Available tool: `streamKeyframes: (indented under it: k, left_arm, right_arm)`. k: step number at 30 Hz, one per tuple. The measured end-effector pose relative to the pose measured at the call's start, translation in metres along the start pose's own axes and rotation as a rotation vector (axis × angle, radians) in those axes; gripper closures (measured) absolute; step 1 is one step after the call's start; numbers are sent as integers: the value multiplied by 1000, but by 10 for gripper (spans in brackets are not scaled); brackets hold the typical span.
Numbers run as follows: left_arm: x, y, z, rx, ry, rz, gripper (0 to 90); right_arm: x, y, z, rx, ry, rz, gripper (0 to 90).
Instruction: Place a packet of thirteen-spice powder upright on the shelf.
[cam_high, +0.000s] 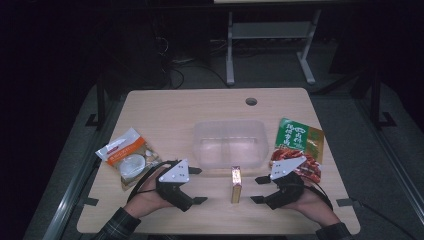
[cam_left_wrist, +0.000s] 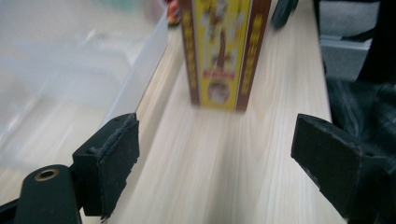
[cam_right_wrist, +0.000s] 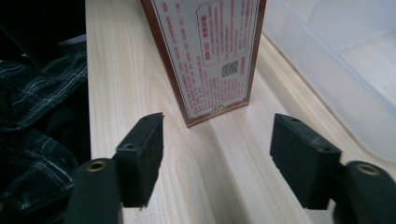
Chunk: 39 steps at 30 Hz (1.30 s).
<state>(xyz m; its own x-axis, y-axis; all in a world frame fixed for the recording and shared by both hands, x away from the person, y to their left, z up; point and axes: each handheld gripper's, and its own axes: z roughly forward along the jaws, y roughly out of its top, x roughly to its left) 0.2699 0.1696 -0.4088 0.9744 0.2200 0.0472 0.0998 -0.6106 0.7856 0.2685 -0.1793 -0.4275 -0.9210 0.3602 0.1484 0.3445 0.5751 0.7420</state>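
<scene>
box: upright on bench, between both grippers
left gripper: jaws wide, empty
right gripper: jaws parted, empty, slightly nearer

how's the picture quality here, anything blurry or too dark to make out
High view: the room behind the table is nearly black, while the tabletop is evenly lit. Left gripper view: the yellow box and clear plastic tub are soft with blur, the black pads sharper. Right gripper view: the box's printed back is fairly crisp, its small text unreadable.
</scene>
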Motion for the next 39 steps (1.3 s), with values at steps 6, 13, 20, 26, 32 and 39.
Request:
streamKeyframes:
  k: [6,13,20,26,32,39]
  left_arm:
    - [2,-21,-8,46,35,-35,146]
    - [5,-41,-16,60,50,-81,147]
    - [7,-44,-10,66,21,-115,146]
    - [4,-42,-3,80,7,-96,147]
    - [3,-42,-2,84,3,-91,147]
    - [2,-42,-2,87,-1,-90,147]
  right_arm:
    - [-4,13,-10,-15,4,-25,253]
    - [-7,44,-21,-34,17,-87,201]
    - [-6,66,-18,-26,30,-131,185]
    - [-2,83,-11,-27,53,-176,160]
    - [1,88,1,1,74,-197,150]
    - [1,87,19,54,102,-225,184]
